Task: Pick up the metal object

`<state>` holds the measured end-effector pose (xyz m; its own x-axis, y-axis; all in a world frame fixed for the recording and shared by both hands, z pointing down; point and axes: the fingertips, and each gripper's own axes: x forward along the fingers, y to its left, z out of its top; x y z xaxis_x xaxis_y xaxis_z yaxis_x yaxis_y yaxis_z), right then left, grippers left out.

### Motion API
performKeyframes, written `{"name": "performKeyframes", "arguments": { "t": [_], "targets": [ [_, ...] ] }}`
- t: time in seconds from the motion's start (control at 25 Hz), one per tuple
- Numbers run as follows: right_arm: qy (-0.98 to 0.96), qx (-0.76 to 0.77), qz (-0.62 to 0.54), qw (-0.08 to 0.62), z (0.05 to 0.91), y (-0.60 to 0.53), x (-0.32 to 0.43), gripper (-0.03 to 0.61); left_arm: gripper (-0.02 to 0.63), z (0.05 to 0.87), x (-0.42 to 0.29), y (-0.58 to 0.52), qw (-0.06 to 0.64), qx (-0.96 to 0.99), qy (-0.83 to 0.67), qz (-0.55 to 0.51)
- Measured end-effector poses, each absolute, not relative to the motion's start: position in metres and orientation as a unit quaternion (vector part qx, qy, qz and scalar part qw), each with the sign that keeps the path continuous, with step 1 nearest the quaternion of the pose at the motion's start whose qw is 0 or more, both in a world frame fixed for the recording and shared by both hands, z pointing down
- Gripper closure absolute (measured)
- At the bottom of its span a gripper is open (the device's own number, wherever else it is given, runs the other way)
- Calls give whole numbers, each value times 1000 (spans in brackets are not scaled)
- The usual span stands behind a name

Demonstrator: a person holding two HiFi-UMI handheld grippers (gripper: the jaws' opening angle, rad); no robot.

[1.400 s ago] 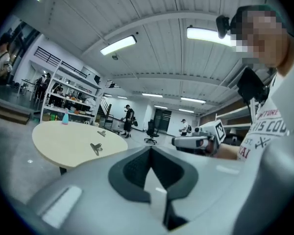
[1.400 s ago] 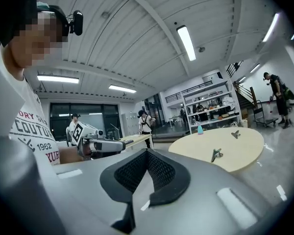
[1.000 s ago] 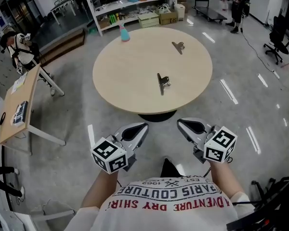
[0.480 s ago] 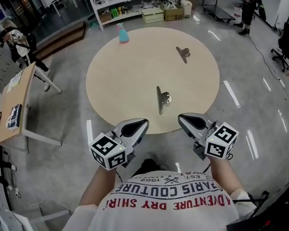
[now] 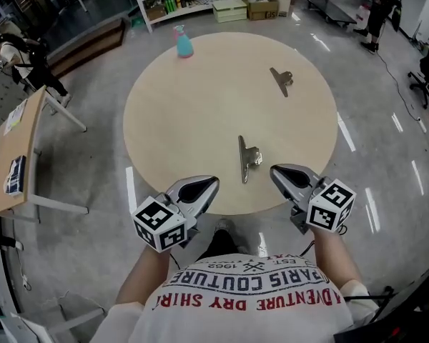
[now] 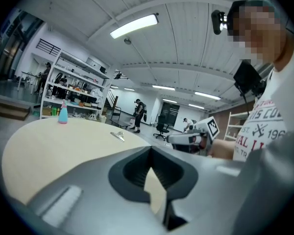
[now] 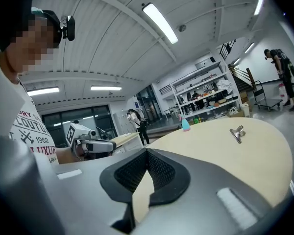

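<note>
From the head view, the round table (image 5: 171,120) lies below and ahead of the person. The near metal clip (image 5: 247,159) rests flat near the table's front edge. It sits just beyond the tips of the right gripper (image 5: 275,171) and touches nothing. A far metal clip (image 5: 281,81) lies well apart toward the far right rim, and a spray bottle (image 5: 183,43) stands at the far edge. The left gripper (image 5: 211,184) hangs at the front edge. From here both pairs of fingers look pressed together.

The left gripper view confirms it: the left gripper (image 6: 151,153) has its fingers closed tip to tip, holding nothing, with bare tabletop behind them. Beyond lie the spray bottle (image 6: 62,114) and one clip (image 6: 118,136), probably the far one. The near clip is hidden behind the gripper's own body. The right gripper (image 6: 191,138) shows off to the side.

The right gripper view shows the right gripper (image 7: 147,153) equally closed and empty. One clip (image 7: 236,132), again likely the far one, lies beyond, with the bottle (image 7: 185,124) and the left gripper (image 7: 90,143).
</note>
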<state>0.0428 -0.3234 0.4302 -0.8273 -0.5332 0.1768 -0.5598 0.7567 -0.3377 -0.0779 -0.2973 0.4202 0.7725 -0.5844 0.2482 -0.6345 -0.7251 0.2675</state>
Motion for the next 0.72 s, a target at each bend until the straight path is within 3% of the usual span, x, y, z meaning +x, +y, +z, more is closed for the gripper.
{"name": "performKeyframes", "arguments": {
  "t": [0.12,0.2,0.4,0.72],
  "targets": [
    [-927,304,210,63,463,-348,43,575,612,427,-83,-312,181,924,-329,76],
    [-916,310,237,87,493,-363,44,477,612,430,-85,-320,185,923,-327,81],
    [-869,336,352,86,562,-397,50,405,612,437,-95,-344,192,921,-328,87],
    [-799,349,481,90,626,-420,41,391,612,459,-103,-358,216,917,-321,98]
  ]
}}
